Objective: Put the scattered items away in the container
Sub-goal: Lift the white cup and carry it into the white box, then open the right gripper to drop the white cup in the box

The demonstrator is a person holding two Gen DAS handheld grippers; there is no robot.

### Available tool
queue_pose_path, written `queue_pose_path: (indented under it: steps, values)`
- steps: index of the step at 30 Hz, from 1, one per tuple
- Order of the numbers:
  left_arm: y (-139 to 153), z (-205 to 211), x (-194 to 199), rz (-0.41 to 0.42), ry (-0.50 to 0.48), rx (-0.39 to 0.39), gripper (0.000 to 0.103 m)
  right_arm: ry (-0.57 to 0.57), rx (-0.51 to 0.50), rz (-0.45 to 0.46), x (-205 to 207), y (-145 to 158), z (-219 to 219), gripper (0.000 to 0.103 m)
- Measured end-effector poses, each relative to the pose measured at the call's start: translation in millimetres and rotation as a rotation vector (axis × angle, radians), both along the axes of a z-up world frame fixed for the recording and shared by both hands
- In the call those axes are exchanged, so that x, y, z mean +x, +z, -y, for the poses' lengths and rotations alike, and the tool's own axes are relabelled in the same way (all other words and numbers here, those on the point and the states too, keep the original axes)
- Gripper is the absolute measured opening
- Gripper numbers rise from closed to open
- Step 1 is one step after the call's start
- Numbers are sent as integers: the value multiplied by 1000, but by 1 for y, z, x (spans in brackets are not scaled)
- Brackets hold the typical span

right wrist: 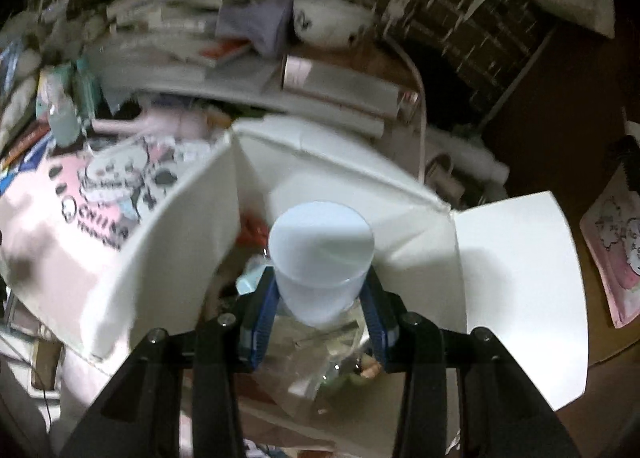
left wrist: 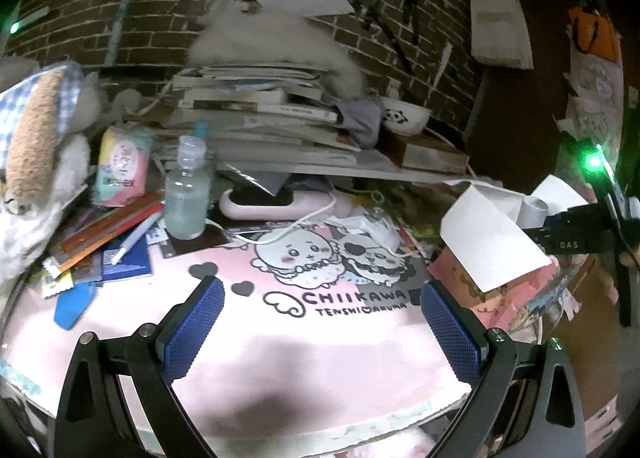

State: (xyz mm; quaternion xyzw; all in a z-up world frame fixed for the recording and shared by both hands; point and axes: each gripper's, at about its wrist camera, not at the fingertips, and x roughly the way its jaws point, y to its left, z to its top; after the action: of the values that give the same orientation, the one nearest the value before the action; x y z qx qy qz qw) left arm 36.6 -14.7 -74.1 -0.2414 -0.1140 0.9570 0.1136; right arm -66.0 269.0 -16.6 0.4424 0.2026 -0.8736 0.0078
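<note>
In the right wrist view my right gripper (right wrist: pixel 322 290) is shut on a pale blue-white plastic jar (right wrist: pixel 320 254), held over the open white cardboard box (right wrist: pixel 516 282), whose flaps stand spread. Clear wrappers and small items lie in the box bottom (right wrist: pixel 320 362). In the left wrist view my left gripper (left wrist: pixel 318 306) hangs open and holds nothing, low over the pink Chiikawa desk mat (left wrist: pixel 248 358). The same box (left wrist: pixel 486 242) stands at the mat's right edge. A clear spray bottle (left wrist: pixel 187 194), pens (left wrist: pixel 120 226) and a pastel pouch (left wrist: pixel 122 168) are scattered at the back left.
A tall stack of books and papers (left wrist: pixel 256 106) fills the back under a brick wall. A plush toy (left wrist: pixel 36 162) leans in at the left. A pink power strip (left wrist: pixel 260 206) with a white cable lies behind the mat. A panda bowl (left wrist: pixel 404 116) sits at the back right.
</note>
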Motion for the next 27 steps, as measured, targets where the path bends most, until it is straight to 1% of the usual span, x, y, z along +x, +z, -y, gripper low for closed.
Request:
queue_pose_path:
  steps: [5, 8, 14, 18, 25, 27]
  values:
    - [0, -6, -1, 8, -12, -20, 98, 1, 4, 107, -9, 2, -6, 38]
    - [0, -7, -1, 10, -14, -19, 98, -2, 18, 143, -13, 4, -9, 38]
    - [0, -6, 0, 12, -11, -19, 98, -47, 88, 134, -20, 12, -22, 38]
    - [0, -6, -1, 12, -13, -20, 98, -59, 91, 144, -24, 11, -29, 38]
    - [1, -7, -1, 7, -14, -25, 98, -50, 93, 151, -24, 6, -27, 38]
    - [2, -7, -1, 5, -15, -25, 98, -47, 81, 148, -24, 6, -28, 42]
